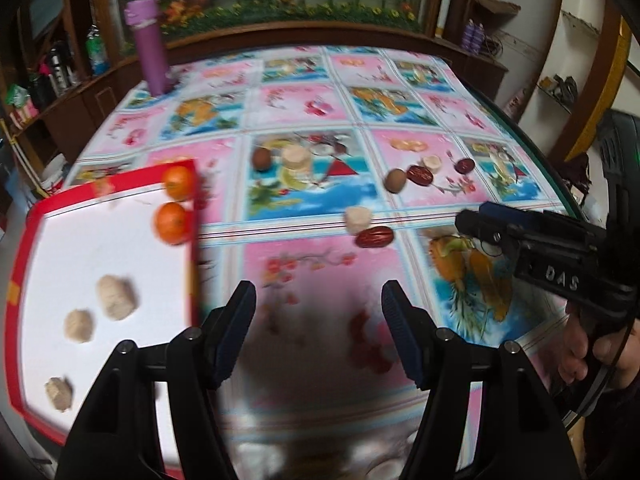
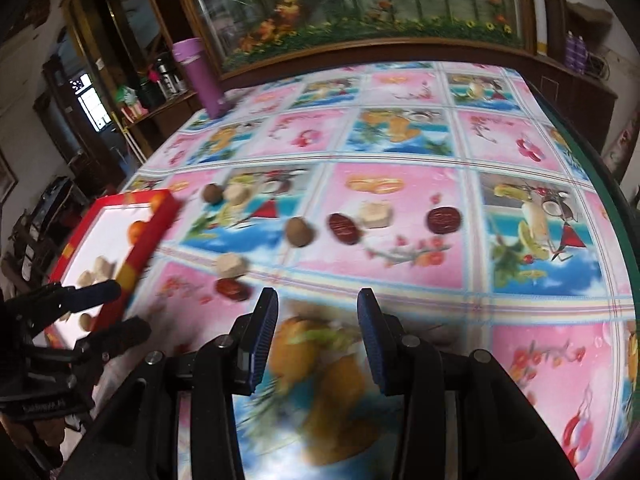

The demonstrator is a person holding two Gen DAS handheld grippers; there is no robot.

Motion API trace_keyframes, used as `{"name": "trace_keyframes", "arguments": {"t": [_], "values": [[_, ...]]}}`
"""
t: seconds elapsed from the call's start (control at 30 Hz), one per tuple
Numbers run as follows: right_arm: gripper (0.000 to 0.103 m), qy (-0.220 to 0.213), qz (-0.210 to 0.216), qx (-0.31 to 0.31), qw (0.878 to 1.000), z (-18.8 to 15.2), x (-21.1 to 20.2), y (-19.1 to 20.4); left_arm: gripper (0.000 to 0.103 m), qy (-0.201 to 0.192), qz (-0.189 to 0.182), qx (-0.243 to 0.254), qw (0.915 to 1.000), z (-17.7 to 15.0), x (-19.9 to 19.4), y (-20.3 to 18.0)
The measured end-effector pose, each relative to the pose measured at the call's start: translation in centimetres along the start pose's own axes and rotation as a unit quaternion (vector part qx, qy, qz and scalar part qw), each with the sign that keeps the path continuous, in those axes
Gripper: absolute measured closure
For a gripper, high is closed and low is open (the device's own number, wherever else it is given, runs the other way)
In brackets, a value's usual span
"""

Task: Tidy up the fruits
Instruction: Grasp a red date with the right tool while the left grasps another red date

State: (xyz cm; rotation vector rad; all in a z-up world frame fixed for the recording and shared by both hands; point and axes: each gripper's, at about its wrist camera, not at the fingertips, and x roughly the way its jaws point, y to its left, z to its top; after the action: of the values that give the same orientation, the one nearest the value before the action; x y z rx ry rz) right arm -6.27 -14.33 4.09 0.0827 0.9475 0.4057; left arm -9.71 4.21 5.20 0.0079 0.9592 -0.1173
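Note:
A red-rimmed white tray (image 1: 80, 248) at the left holds two oranges (image 1: 172, 222) and three pale lumps (image 1: 116, 296). Loose on the fruit-print tablecloth lie red dates (image 1: 375, 237), brown round fruits (image 1: 395, 180) and pale pieces (image 1: 358, 219). My left gripper (image 1: 319, 296) hovers open over the cloth just right of the tray, with nothing between its fingers. My right gripper (image 2: 318, 298) is open and empty too, over a printed-fruit panel. The nearest date (image 2: 232, 289) and pale piece (image 2: 231, 266) lie just left of its left finger. Each gripper appears in the other's view: right gripper (image 1: 466, 222), left gripper (image 2: 116, 310).
A tall purple bottle (image 1: 150, 48) stands at the table's far left corner. The table's green edge (image 2: 612, 200) curves along the right. Wooden shelves with bottles and a flower-painted panel stand behind the table. A hand (image 1: 580, 352) grips the right tool's handle.

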Motion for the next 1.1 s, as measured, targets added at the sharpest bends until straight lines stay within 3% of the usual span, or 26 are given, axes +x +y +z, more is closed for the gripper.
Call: {"name": "trace_keyframes", "arguments": {"t": [0.3,0.77,0.9,0.97,1.03,1.1], "values": [[0.062,-0.003,-0.06,0.028,0.998,2.0,1.0,-5.3,0.037,0.03,-0.017,0.007,0.9994,2.1,3.7,-2.0],[0.062,-0.01,-0.084,0.066,0.994,4.0,3.9,-7.3,0.037,0.052,-0.04,0.002,0.9979,3.7,6.5,-2.5],[0.062,-0.011,-0.09,0.05,0.995,4.4,4.5,-6.8,0.038,0.054,-0.041,0.009,0.9976,3.4,6.8,-3.0],[0.063,-0.012,-0.09,0.044,0.995,4.4,4.6,-6.6,0.041,0.051,-0.039,0.012,0.9979,3.2,6.7,-3.1],[0.072,-0.014,-0.094,0.042,0.995,4.3,4.6,-6.6,0.044,0.049,-0.04,0.011,0.9979,3.1,6.7,-3.1],[0.075,-0.016,-0.095,0.043,0.994,4.3,4.5,-6.8,0.047,0.046,-0.04,0.007,0.9981,3.0,6.6,-2.8]]}}
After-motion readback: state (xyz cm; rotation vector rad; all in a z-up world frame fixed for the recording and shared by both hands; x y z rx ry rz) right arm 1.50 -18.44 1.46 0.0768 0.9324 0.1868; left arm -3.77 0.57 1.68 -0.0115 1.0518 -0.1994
